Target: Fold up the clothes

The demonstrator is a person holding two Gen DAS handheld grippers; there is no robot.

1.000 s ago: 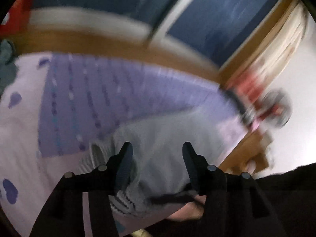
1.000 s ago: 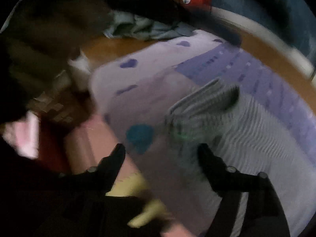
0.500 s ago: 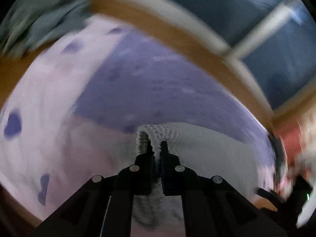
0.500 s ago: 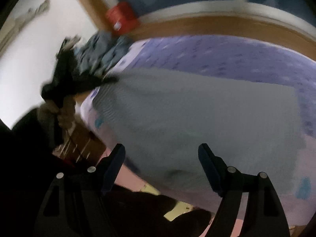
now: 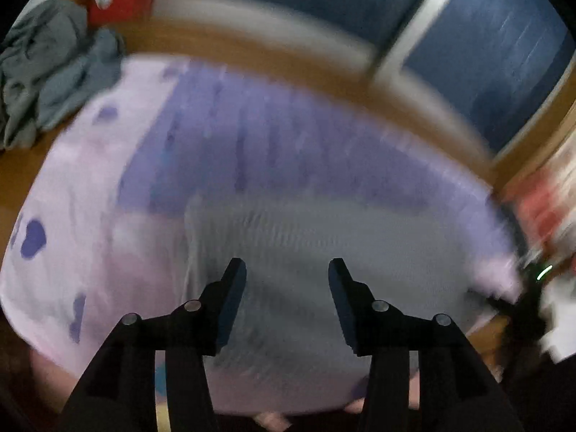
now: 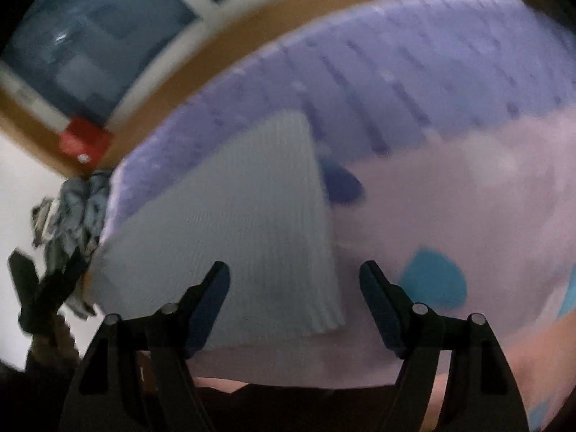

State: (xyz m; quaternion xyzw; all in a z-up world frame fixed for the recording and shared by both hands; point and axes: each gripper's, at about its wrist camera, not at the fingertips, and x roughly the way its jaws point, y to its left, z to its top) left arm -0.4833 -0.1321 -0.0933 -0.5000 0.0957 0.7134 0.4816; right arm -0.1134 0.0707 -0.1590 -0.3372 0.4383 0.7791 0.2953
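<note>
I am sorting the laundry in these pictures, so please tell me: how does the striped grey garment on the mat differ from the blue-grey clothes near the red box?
The striped garment lies flat with straight edges; the blue-grey clothes sit in a crumpled heap. The garment is pale grey with fine stripes; the heap is darker and looks plain. The garment lies on the mat, the heap mostly off its corner. Neither is held: both grippers have open jaws.

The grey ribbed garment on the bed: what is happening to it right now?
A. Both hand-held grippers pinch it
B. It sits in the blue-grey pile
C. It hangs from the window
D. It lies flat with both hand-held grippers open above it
D: the grey ribbed garment lies flat on the pink and purple cover, and the left hand-held gripper and right hand-held gripper are both open and empty.
</note>
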